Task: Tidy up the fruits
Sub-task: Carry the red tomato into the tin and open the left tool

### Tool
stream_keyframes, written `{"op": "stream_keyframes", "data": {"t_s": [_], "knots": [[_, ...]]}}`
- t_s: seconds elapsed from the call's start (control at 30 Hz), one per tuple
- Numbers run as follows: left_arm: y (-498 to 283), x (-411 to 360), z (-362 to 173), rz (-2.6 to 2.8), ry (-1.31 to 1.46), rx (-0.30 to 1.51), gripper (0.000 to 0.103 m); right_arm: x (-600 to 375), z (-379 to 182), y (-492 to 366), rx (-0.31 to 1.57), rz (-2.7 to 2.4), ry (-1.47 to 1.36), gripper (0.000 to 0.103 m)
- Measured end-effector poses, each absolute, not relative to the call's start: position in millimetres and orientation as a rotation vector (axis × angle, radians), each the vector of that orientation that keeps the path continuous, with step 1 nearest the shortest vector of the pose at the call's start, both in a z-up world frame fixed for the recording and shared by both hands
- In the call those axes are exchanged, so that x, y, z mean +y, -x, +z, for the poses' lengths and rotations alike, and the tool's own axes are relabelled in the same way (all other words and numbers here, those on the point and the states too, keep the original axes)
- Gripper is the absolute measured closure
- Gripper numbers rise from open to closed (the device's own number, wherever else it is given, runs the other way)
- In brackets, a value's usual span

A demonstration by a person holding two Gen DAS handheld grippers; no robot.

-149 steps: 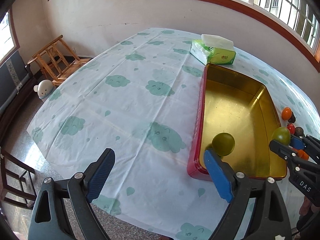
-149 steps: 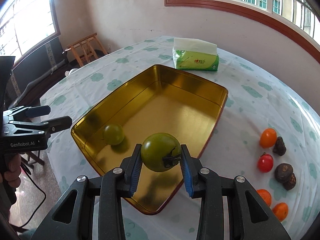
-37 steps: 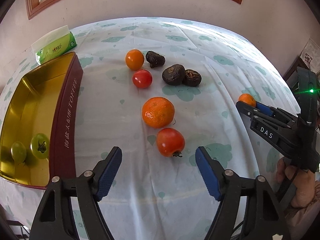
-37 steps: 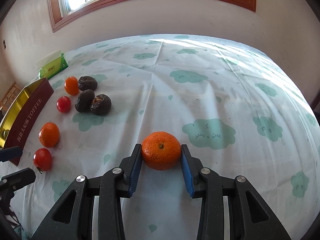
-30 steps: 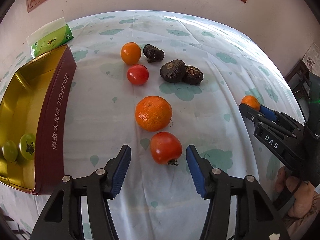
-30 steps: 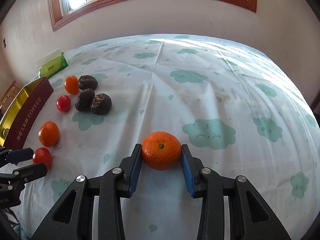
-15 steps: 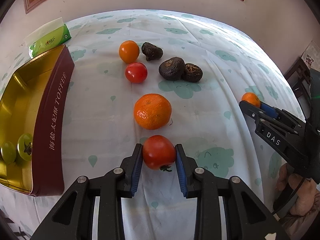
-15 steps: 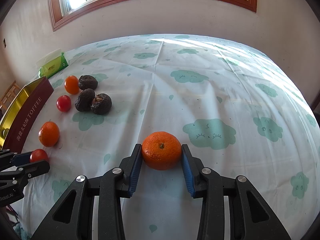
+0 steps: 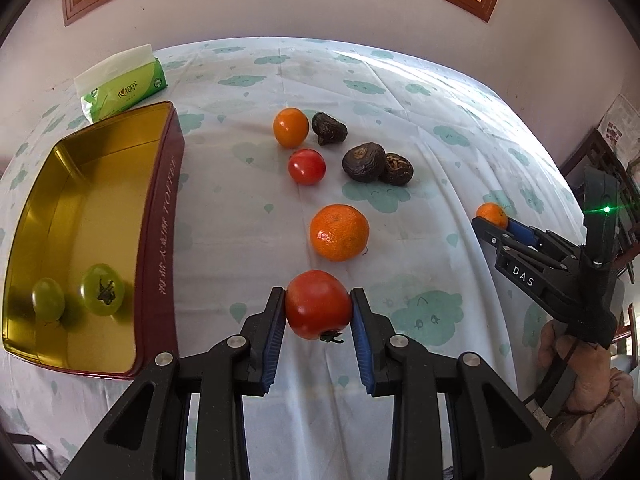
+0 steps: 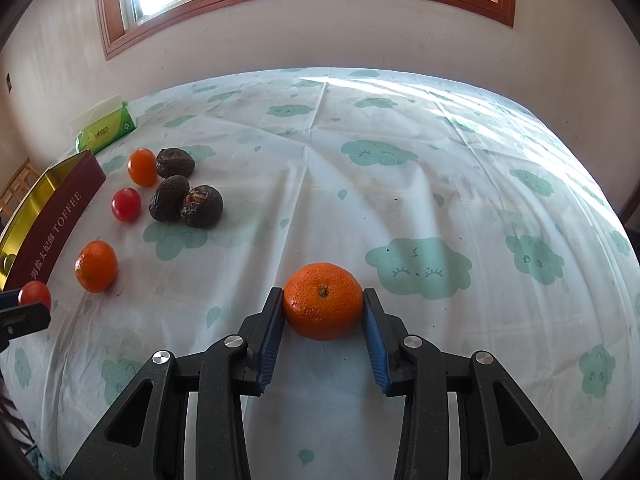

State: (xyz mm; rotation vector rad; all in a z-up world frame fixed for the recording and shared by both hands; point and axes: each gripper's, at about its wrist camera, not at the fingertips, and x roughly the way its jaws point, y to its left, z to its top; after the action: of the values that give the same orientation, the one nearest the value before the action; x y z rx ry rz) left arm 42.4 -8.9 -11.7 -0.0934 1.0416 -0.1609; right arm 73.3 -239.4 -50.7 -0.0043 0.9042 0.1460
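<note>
My left gripper [image 9: 318, 312] is shut on a red tomato [image 9: 317, 303], held just above the cloth. Beyond it lie an orange tangerine [image 9: 339, 232], a smaller red tomato [image 9: 307, 166], a small orange fruit [image 9: 291, 127] and three dark wrinkled fruits [image 9: 362, 161]. The gold tin [image 9: 158, 216] at the left holds two green tomatoes [image 9: 100, 289]. My right gripper [image 10: 323, 312] is shut on an orange tangerine [image 10: 322, 300] that rests on the table; the same gripper [image 9: 494, 224] appears at the right of the left wrist view.
A green tissue pack [image 9: 122, 90] lies behind the tin. The table's cloud-print cloth [image 10: 420, 184] stretches bare to the right of the fruit. A hand [image 9: 576, 364] grips the right gripper's handle. A wall and window close off the far side.
My left gripper closed on the red tomato and has lifted it slightly off the cloth. The right gripper has stayed still on its tangerine.
</note>
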Motion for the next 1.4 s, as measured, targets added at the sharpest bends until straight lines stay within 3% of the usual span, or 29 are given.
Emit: {"op": "stream_keyframes", "data": {"t_s": [0.5, 0.9, 1.4], "knots": [[-55.3, 77.2, 19.0, 0.017, 0.069, 0.955, 0.075, -235.8, -51.3, -73.8, 0.908, 0.137, 0.027, 0.063], [-83.9, 155.6, -8.4, 0.167, 0.095, 1.031, 0.075, -235.1, -52.3, -74.6, 0.909, 0.132, 0.040, 0.063], [-90.4, 171.7, -35.3, 0.179, 0.094, 1.105, 0.075, -234.1, -53.0, -75.0, 0.909, 0.131, 0.042, 0.063]]}}
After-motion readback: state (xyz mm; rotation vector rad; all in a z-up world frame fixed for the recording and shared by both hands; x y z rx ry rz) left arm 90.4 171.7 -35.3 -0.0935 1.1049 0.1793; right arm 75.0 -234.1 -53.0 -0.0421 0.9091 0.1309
